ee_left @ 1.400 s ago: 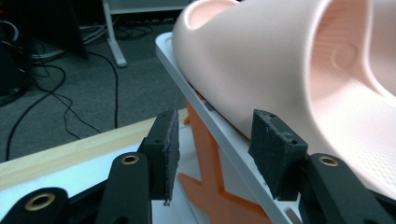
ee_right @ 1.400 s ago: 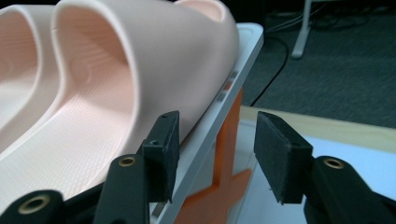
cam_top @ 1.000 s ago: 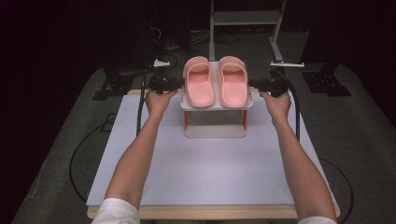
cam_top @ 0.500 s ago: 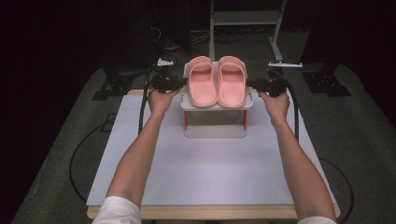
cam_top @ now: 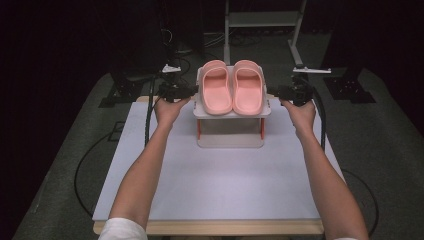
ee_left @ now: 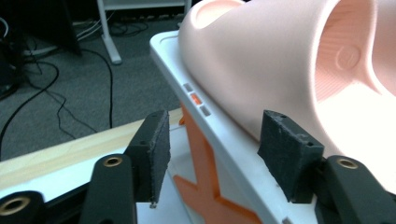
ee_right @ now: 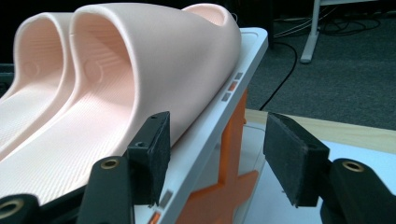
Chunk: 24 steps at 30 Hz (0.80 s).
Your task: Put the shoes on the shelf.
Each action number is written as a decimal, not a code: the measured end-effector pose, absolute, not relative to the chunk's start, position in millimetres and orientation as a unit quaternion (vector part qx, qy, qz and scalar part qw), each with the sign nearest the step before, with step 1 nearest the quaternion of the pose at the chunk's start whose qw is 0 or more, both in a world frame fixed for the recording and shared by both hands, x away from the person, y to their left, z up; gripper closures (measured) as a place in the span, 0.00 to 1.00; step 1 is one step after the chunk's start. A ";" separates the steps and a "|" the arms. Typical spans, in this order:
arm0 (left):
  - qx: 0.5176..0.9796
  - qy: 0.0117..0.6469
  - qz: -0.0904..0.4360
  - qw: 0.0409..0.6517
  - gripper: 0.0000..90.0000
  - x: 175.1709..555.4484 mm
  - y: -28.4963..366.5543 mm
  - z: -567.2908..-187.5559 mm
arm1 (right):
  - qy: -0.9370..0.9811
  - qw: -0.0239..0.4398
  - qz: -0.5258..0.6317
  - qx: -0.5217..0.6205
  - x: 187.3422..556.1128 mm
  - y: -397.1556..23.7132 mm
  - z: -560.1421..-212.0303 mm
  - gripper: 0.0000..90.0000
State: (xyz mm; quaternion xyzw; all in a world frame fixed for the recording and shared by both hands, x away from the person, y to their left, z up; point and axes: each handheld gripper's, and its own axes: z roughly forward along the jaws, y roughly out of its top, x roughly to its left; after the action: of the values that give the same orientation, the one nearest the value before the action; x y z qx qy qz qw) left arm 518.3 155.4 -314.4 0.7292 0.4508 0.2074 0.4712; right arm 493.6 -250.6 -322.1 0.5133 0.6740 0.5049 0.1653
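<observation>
Left gripper (ee_left: pixel 208 158) gaped wide at frame bottom, jaws either side of the rack (ee_left: pixel 219 126) edge. Right gripper (ee_right: pixel 217 158) likewise spread. Slippers (cam_top: pixel 233 86) sat top center.

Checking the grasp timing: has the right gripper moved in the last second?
No. In the high view the right gripper sits at the rack's right edge, the same spot against the table as before.
</observation>
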 end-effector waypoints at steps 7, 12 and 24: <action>0.719 0.444 0.208 0.492 0.45 504.9 162.1 -311.8 | 0.669 0.157 0.519 0.509 476.4 -265.2 -327.1 0.43; 0.718 0.439 0.197 0.502 0.43 496.3 163.7 -314.9 | 0.669 0.154 0.522 0.507 464.3 -275.8 -333.8 0.41; 0.712 0.443 0.198 0.508 0.37 471.9 177.8 -326.8 | 0.673 0.136 0.521 0.507 444.3 -286.4 -348.7 0.37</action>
State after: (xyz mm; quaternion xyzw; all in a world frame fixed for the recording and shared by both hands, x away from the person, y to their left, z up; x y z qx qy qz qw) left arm 471.9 177.8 -326.8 0.7121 0.4428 0.1976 0.5078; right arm 444.3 -286.4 -348.7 0.5072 0.6731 0.5207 0.1361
